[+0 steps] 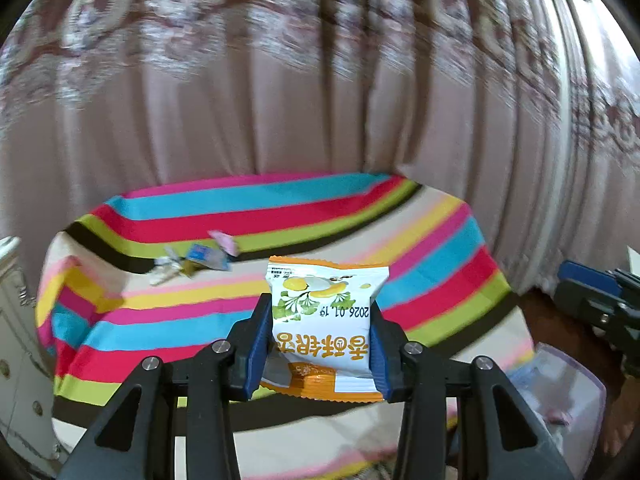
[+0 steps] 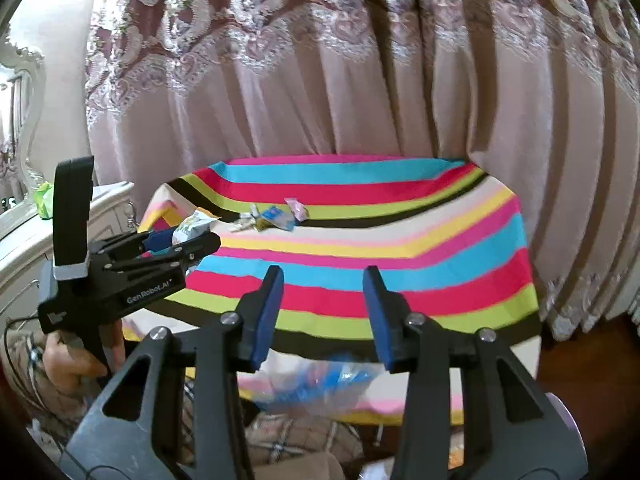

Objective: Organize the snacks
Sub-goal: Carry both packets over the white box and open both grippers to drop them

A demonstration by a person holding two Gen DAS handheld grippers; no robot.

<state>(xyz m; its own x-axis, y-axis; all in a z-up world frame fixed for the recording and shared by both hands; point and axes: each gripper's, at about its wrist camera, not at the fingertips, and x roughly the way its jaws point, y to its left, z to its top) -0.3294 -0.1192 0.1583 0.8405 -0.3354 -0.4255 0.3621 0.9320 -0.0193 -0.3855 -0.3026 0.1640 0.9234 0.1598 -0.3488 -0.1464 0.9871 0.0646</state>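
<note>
We see the white-and-orange snack packet (image 1: 326,320) clamped upright between the left gripper (image 1: 320,344) pads, above the striped tablecloth (image 1: 420,264). Far across it lies a small cluster of loose wrappers (image 2: 276,216) — nothing in between. Our right gripper (image 2: 324,312) stands open and empty; a clear plastic bag (image 2: 320,384) sits near, below the table's edge.

Small wrappers (image 2: 276,216) on the table (image 2: 400,248), curtain (image 2: 360,80) behind, cabinet (image 2: 24,236) left.
</note>
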